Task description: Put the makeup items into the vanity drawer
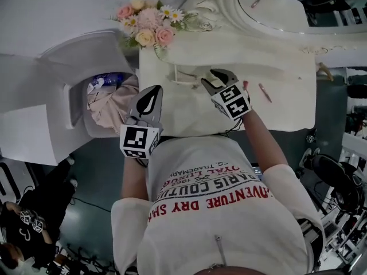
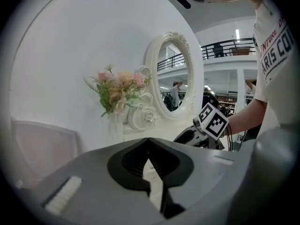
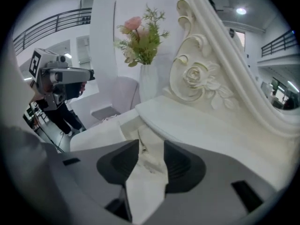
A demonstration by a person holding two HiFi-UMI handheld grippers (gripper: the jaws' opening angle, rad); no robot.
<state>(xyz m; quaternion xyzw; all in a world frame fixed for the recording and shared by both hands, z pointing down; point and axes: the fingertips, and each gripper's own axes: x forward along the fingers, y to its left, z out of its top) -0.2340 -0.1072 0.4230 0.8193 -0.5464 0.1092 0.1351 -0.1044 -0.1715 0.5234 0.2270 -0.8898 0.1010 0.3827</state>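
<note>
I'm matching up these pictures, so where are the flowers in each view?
Head view: flowers at the top, left of centre.
Left gripper view: left of centre.
Right gripper view: top, near centre.
Shared landmark: the mirror beside them in all three.

the vanity top [image 1: 287,96] is painted cream, smooth and matt. the mirror frame [image 3: 197,78] at the far side is carved and cream, with a slight sheen on its moulded rose. the mirror glass [image 1: 281,4] is glossy and reflective. the left gripper [image 2: 149,139] and right gripper [image 3: 151,142] have smooth grey plastic shells and matt black, faintly ribbed pads [image 3: 183,165]. the marker cube [image 1: 139,142] faces are matt black-and-white print. the flowers [image 1: 150,23] look soft and matt; real or cloth cannot be told. the t-shirt [image 1: 229,222] is white cloth with red print. the pink fabric [image 1: 112,105] at the left is soft and creased, on a smooth white chair [image 1: 57,113].
</note>
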